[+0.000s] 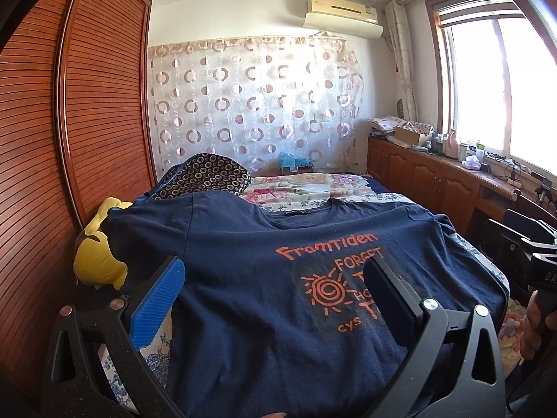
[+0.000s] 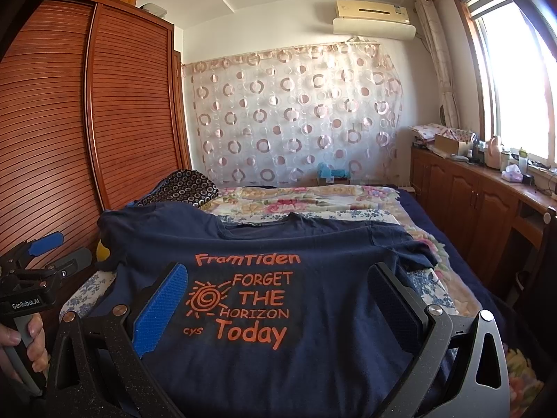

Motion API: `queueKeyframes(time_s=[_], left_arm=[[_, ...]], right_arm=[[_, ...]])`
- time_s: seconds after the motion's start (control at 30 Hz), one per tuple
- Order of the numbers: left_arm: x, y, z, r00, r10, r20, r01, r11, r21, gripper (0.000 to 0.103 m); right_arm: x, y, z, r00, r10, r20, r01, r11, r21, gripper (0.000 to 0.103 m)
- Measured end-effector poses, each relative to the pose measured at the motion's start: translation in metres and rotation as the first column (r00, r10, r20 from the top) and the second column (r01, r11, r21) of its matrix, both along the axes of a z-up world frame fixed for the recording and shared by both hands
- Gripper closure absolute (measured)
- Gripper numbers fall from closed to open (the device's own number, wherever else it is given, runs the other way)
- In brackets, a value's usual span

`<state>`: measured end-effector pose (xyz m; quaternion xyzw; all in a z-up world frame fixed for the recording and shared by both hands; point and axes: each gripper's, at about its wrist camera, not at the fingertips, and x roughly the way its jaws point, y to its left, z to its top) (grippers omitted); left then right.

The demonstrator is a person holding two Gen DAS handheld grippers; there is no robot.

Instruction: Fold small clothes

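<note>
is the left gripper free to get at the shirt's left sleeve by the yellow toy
Probably yes. The left gripper is open and empty above the shirt, and nothing lies between it and the sleeve draped by the yellow toy.

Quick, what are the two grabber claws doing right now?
Left gripper: open, holding nothing, above the navy T-shirt.
Right gripper: open, holding nothing, above the same shirt.

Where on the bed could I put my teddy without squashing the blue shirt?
Free bedding lies beyond the navy T-shirt collar: the floral quilt, between the ring-patterned cushion and the bed's window-side edge. A narrow strip of floral sheet shows beside the right sleeve. The wardrobe side is crowded: a yellow plush toy sits there, and the left gripper.
</note>
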<state>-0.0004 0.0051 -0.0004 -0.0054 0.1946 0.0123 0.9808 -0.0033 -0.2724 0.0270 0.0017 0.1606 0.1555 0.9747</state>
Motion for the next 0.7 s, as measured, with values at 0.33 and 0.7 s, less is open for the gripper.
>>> queueKeyframes(time_s=[0.33, 0.7], left_arm=[[-0.0002, -0.0016, 0.0003, 1.000, 0.001, 0.001, -0.001, 1.000, 0.004, 0.000], [-0.0004, 0.0003, -0.0028, 1.000, 0.001, 0.008, -0.001, 1.000, 0.004, 0.000]], right_arm=[[-0.0001, -0.0010, -0.0002, 1.000, -0.001, 0.001, 0.001, 1.000, 0.000, 0.000], [-0.0010, -0.0012, 0.0006, 1.000, -0.001, 0.003, 0.001, 1.000, -0.001, 0.000]])
